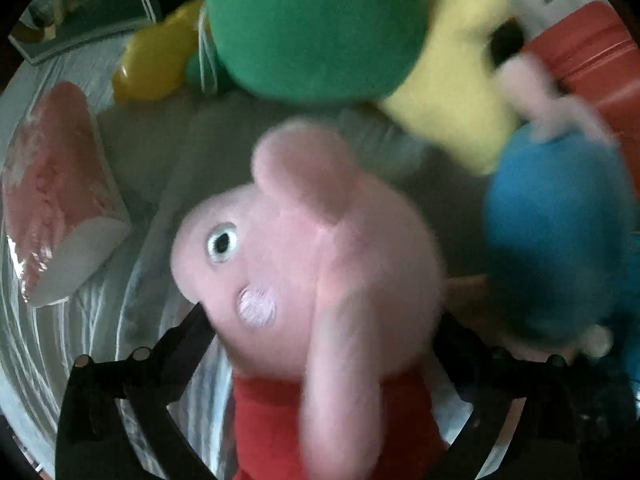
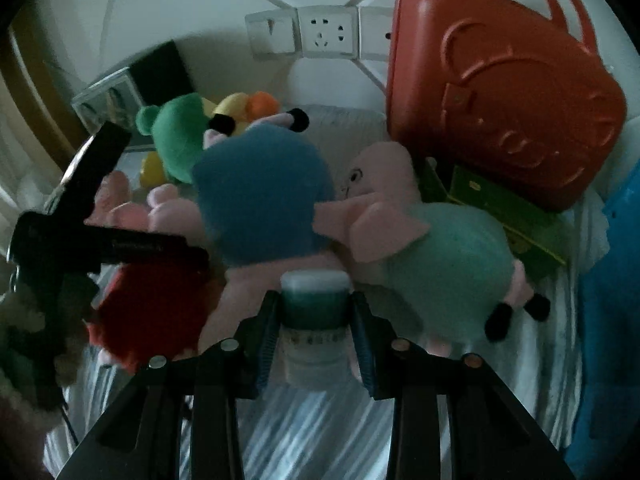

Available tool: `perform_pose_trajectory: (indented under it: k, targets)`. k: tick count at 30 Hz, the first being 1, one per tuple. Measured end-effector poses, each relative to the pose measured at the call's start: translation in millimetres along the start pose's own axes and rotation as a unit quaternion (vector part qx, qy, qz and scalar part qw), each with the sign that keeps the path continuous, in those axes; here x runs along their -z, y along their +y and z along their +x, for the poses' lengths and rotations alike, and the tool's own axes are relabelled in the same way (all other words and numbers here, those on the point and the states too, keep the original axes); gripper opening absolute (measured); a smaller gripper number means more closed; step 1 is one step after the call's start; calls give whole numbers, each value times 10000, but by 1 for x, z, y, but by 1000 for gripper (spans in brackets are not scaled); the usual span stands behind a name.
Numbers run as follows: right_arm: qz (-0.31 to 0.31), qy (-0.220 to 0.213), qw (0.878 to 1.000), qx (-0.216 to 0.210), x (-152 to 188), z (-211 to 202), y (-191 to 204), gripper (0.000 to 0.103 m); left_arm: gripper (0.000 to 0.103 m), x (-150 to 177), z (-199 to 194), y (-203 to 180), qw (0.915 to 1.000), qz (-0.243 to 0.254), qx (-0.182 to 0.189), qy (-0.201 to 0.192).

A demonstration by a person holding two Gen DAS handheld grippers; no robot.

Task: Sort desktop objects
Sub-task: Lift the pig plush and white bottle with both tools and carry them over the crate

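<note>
big red plastic case (image 2: 504, 92) sits at the back right of the white cloth (image 2: 320, 420); plush pile in the middle, the red-dress pig plush (image 1: 320, 272) right between the left gripper (image 1: 320, 340) jaws, spread wide, not squeezing it; right gripper (image 2: 316, 332) clamped on a small green-capped bottle (image 2: 314, 308)

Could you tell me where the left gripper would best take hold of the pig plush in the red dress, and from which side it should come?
Probably around the pig plush at its neck, where the wide pink head narrows into the red dress. It lies directly below the open left gripper, whose fingers already stand on either side of it, so coming straight down from above looks best. The soft head would squash and slip more easily.
</note>
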State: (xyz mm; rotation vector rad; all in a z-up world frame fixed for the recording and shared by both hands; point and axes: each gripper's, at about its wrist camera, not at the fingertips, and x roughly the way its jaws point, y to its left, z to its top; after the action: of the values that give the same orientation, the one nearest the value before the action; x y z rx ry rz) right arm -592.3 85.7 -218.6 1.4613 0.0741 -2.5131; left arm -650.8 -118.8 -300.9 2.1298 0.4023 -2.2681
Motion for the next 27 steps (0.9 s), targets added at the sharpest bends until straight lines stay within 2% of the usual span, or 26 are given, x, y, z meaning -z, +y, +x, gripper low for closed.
perform_pose_trajectory:
  k: [1,3,5,9,13,20,24,27]
  targets:
    - [2,2,10000,29,-1,3,-1,34,96,1,6,2,9999,-41,93,44]
    - [18,-15,10000,31,-2,2,-2,34,83,9,0,0,9997,80,136,-194]
    - [4,-21,10000,25,-2,-1,-3,34,78,17,-5,0,9992,92,263,-278]
    - [45,-68,10000,4,-2,-10,-6,34,77,38,-27,-6,9975,268,222,-618]
    - [31,-234,9997,-2,-2,-30,-4,34,77,74,-67,-12,9914,498,155,-1200]
    - [-49,-740,9972,-65,19,-107,10,34,77,171,-146,-18,9689,732,93,-2360]
    - [-134,-1061,9943,9,39,-159,23,34,77,205,-208,-15,9529,968,122,-2870]
    - [-125,-1392,9901,147,58,-209,33,34,77,229,-235,-18,9417,1154,215,-3152]
